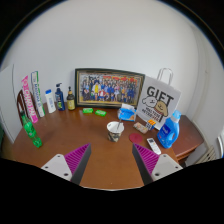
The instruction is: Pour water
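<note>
My gripper [112,158] is open above the brown wooden table [100,150], its two magenta-padded fingers [75,159] spread wide with only bare tabletop between them. Beyond the fingers, near the middle of the table, stands a small clear glass cup [116,129]. To its right a blue pitcher-like container [169,130] sits at the table's right side. Nothing is held.
A framed group photo [109,89] leans at the back, a white "GIFT" bag [160,101] to its right. Bottles [58,99] and pink-green packages [29,100] stand at the back left. Two green items [94,111], a magenta lid [128,114] and a white remote [154,145] lie about.
</note>
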`<state>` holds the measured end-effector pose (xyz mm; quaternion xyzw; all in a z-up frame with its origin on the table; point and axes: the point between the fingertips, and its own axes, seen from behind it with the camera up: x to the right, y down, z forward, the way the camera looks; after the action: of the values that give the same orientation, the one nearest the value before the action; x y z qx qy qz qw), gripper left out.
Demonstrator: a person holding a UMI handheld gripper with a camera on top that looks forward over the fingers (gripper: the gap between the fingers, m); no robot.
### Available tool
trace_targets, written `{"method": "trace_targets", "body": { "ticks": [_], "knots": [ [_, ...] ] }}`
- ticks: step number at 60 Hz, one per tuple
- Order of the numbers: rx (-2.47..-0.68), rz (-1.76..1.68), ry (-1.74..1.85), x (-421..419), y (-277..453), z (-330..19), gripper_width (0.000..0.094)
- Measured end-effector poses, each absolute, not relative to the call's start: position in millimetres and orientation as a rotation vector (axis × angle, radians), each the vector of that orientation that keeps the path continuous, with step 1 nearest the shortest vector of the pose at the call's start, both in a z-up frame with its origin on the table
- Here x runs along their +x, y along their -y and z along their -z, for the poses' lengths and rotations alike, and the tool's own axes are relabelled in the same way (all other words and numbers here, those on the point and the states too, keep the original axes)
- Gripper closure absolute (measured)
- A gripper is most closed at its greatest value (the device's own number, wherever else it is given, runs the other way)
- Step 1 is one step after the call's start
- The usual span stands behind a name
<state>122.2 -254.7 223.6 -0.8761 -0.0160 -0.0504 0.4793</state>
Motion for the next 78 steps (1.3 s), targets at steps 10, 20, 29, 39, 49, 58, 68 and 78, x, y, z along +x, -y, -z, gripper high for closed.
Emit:
{"method": "trace_targets", "body": {
  "ticks": [10,20,29,39,49,58,68,78],
  "knots": [
    [-2.117,0.116,0.060,73.4,262.9,-218.0,0.0082],
    [-2.102,0.051,0.054,-15.8,271.0,-203.3,0.0082],
    [-2.079,-0.033,0.083,-119.4,274.6,-185.9,0.0081],
    [-2.057,-0.135,0.124,-232.9,262.2,-154.8,0.0078],
    [-1.997,-0.160,0.139,-301.9,225.5,-132.7,0.0078],
    [-1.961,-0.134,0.101,-323.1,183.0,-110.2,0.0077],
    [-1.929,-0.093,0.068,-326.0,149.6,-91.5,0.0116],
    [-1.916,-0.071,0.062,-324.8,132.1,-76.3,0.0346]
  ]
}}
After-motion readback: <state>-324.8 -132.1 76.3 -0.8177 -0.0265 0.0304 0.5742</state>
